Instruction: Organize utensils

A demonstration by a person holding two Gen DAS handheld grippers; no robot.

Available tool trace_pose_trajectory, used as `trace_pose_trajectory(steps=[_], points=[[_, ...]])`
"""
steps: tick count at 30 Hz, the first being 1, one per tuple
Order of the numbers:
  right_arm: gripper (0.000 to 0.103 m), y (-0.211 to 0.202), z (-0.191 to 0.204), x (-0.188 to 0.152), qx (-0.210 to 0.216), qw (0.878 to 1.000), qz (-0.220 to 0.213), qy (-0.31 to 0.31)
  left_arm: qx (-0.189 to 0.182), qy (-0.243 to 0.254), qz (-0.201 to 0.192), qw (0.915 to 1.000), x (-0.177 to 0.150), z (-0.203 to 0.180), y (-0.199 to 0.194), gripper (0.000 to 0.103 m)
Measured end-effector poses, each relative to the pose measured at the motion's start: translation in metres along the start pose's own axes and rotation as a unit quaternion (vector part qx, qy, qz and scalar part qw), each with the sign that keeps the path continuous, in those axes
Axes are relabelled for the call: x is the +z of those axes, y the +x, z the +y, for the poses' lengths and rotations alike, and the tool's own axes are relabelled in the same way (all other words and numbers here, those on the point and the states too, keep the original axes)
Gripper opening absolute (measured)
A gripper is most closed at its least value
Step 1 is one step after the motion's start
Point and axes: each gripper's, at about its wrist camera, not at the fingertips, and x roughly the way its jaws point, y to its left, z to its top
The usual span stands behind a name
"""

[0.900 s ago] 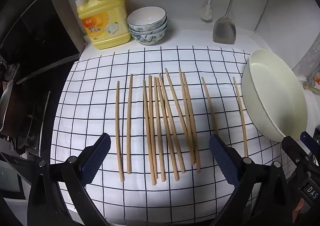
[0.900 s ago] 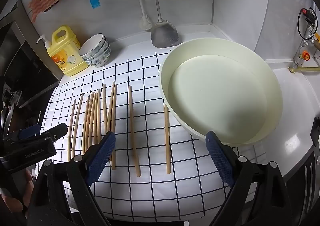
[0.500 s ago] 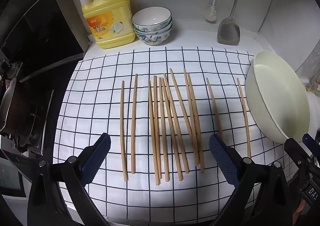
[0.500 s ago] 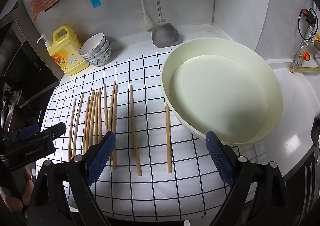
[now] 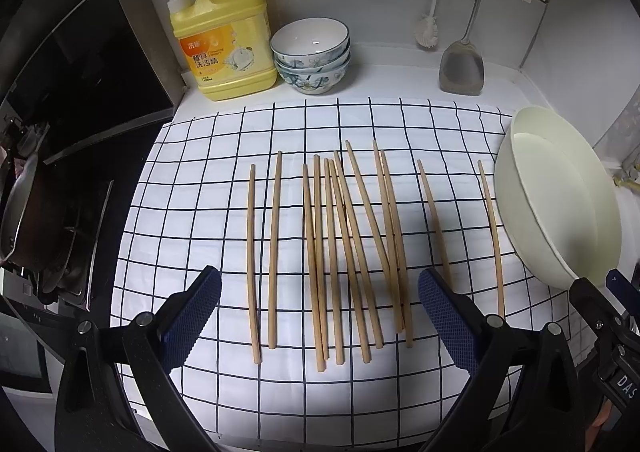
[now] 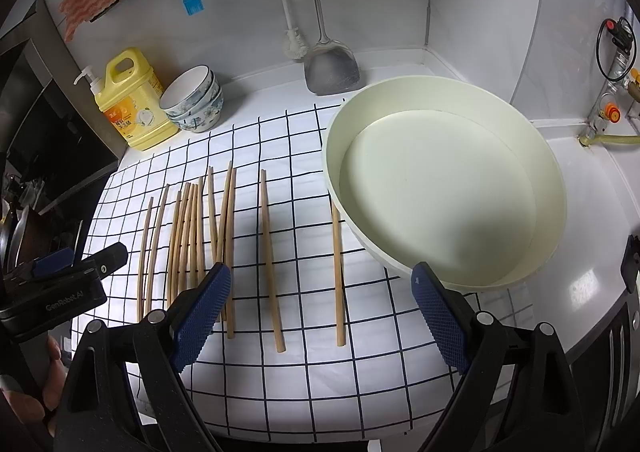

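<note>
Your left hand-held gripper (image 5: 320, 312) and right hand-held gripper (image 6: 322, 302) both gape wide, empty, above chopsticks (image 5: 352, 244) beside the basin (image 6: 440, 188).

Chopsticks (image 5: 352, 252): pale wood, matt, unvarnished in look. Cloth (image 5: 200, 172) under them: white woven fabric with a dark printed grid, matt, slightly rumpled. Basin (image 6: 440, 192) at right: cream plastic, smooth, low satin sheen. Detergent jug (image 5: 224, 36) at far left: yellow plastic, semi-gloss, with a glossy printed label. Stacked bowls (image 5: 312, 52): glazed ceramic, glossy. Spatula (image 5: 460, 68) against the far wall: brushed metal, dull blade, brighter handle. Counter (image 6: 592, 212) at right: smooth, white, glossy. Gripper pads (image 5: 192, 316): blue rubbery material with a knurled, rough face; arms black matt plastic.
</note>
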Motion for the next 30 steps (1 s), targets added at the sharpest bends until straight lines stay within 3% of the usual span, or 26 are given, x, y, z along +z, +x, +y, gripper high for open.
trace_pose_trajectory(steps=[30], points=[[0.087, 0.0019, 0.0012, 0.0016, 0.0, 1.0, 0.002, 0.0, 0.0, 0.001, 0.001, 1.0, -0.0014, 0.0029, 0.0013, 0.097]])
